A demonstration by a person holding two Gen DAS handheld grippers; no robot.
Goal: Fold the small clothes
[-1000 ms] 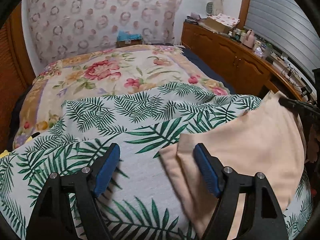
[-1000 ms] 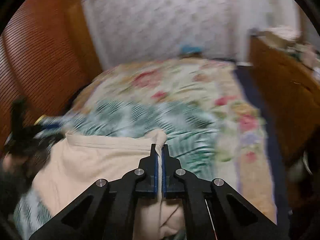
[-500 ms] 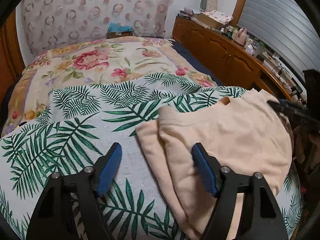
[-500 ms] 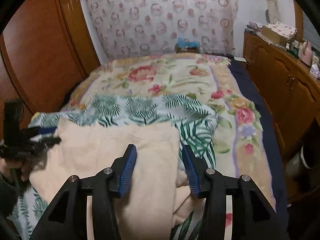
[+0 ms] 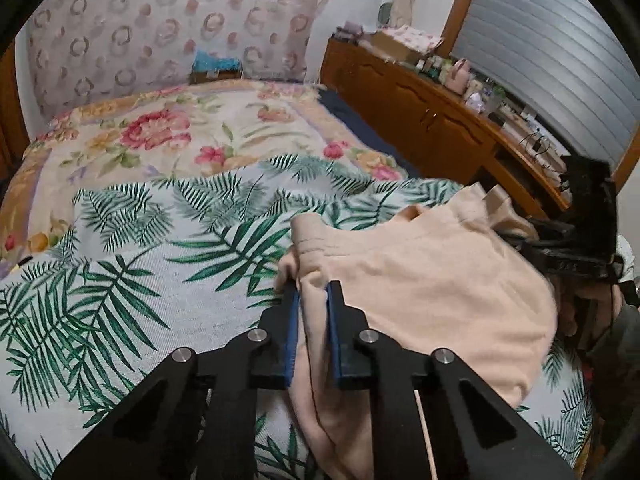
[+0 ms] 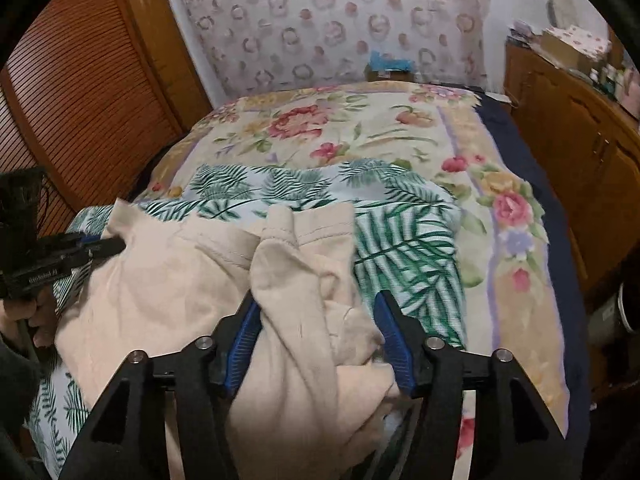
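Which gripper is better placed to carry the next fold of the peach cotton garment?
Left. The left gripper is closing with a bunched edge of the peach cotton garment between its blue pads. The right gripper stands open, cloth lying loosely between its fingers, so it would need to re-grasp first.

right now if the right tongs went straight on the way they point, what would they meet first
The peach garment: its bunched fold already lies between the open right tongs, so they would push into that cloth, then probably the palm-print sheet beyond it. Depth is hard to judge.
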